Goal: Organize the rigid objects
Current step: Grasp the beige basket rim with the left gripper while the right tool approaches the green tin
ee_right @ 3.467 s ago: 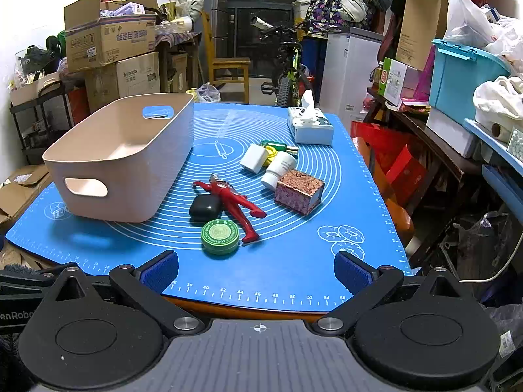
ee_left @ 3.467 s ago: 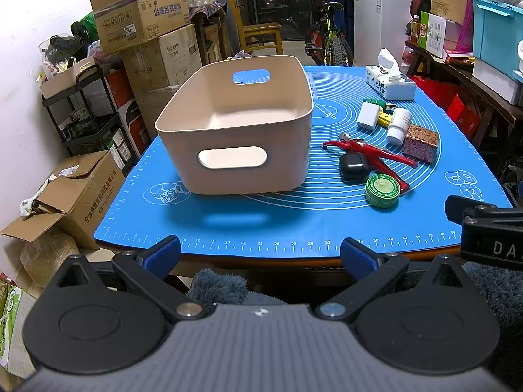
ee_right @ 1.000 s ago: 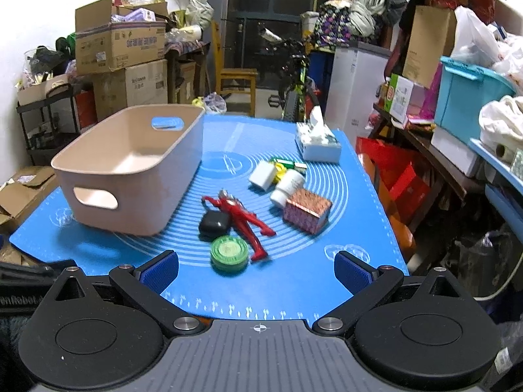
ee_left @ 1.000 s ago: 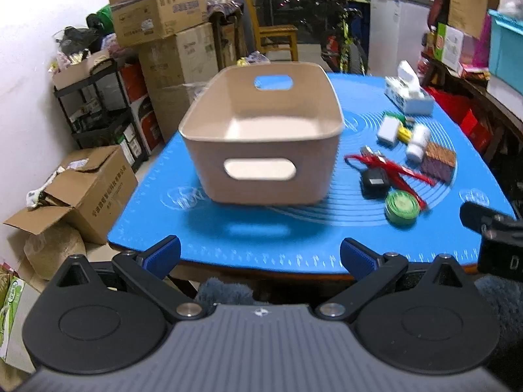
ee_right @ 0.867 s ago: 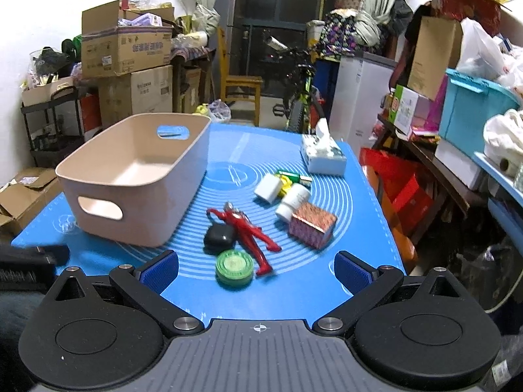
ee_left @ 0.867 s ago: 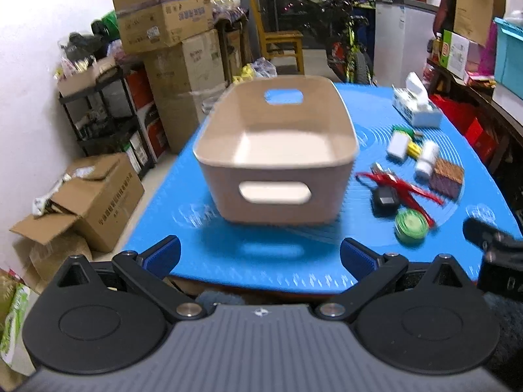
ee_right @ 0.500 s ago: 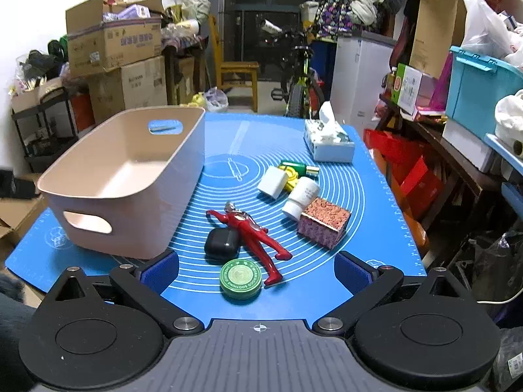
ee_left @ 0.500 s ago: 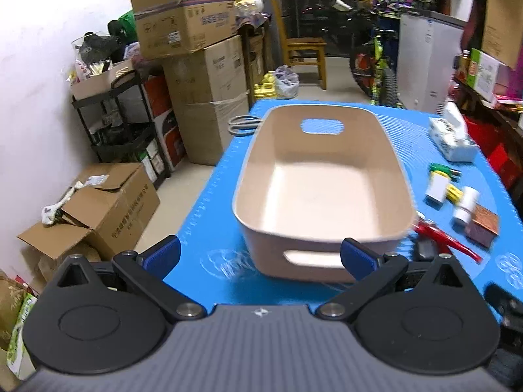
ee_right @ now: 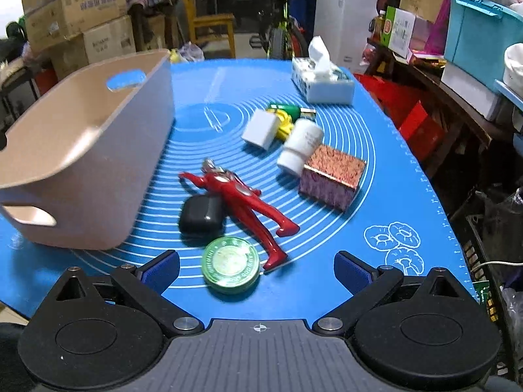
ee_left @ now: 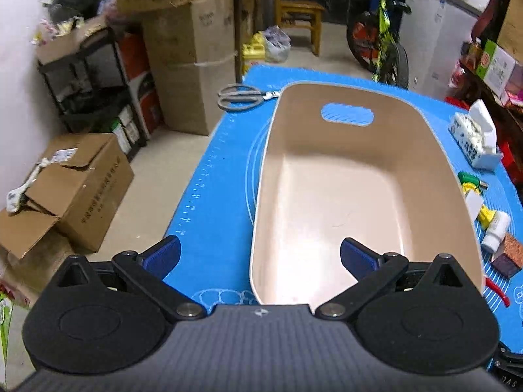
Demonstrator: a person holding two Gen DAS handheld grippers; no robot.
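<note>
An empty beige plastic bin (ee_left: 356, 196) (ee_right: 81, 150) stands on the blue mat (ee_left: 222, 176) (ee_right: 327, 281). My left gripper (ee_left: 260, 256) hovers open over the bin's near left rim. Right of the bin lie a green round tin (ee_right: 231, 265), a black case (ee_right: 201, 214), a red action figure (ee_right: 242, 201), a patterned box (ee_right: 331, 176), a white bottle (ee_right: 300, 147), a white block (ee_right: 263, 129) and yellow-green pieces (ee_right: 287, 116). My right gripper (ee_right: 256, 268) is open just above the green tin, nothing held.
Grey scissors (ee_left: 240, 96) lie at the mat's far left corner. A tissue box (ee_right: 322, 80) (ee_left: 475, 137) sits at the far right. Cardboard boxes (ee_left: 75, 189), a shelf, a bicycle and storage bins (ee_right: 480, 29) surround the table.
The left gripper rose and moved forward over the bin, now looking down into it. The right gripper advanced and lowered toward the green tin. Both stay open.
</note>
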